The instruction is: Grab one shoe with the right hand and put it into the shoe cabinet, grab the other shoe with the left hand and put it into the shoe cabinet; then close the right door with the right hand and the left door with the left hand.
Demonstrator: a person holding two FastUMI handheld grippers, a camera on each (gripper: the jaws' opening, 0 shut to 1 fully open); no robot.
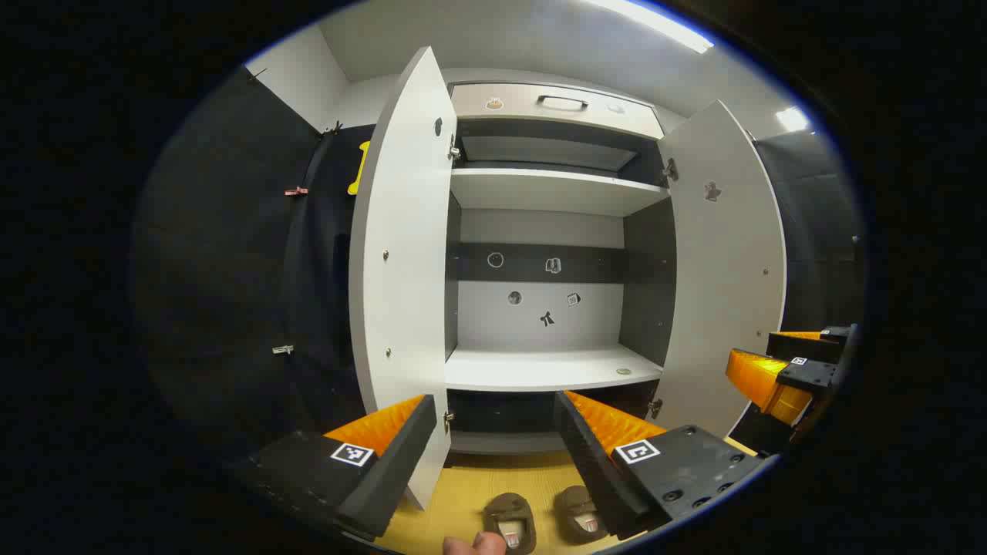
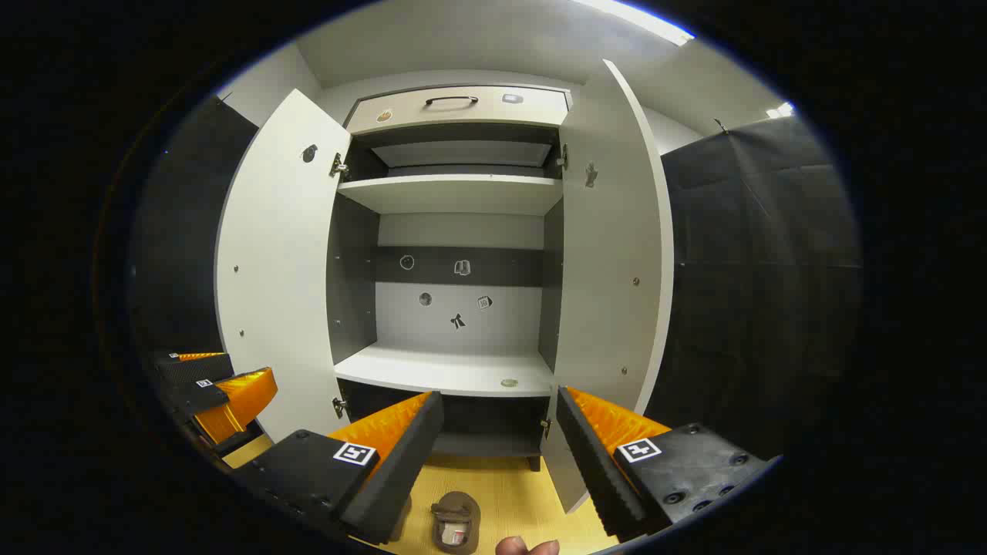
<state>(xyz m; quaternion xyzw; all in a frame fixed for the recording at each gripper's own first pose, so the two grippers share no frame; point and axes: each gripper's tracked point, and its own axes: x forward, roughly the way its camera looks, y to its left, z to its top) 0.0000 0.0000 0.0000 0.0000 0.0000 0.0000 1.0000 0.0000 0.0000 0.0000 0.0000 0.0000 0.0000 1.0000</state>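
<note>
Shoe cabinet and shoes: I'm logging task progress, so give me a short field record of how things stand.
cabinet: shoe cabinet, shelves bare
left door: left door open
right door: right door open
shoes: two shoes on the floor before the cabinet
left gripper: left gripper open, holding nothing
right gripper: right gripper open, holding nothing, above a shoe
progress: neither shoe placed

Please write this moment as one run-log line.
stage: before pickup | left gripper: open | right gripper: open | shoes: on floor | cabinet: doors open
</note>
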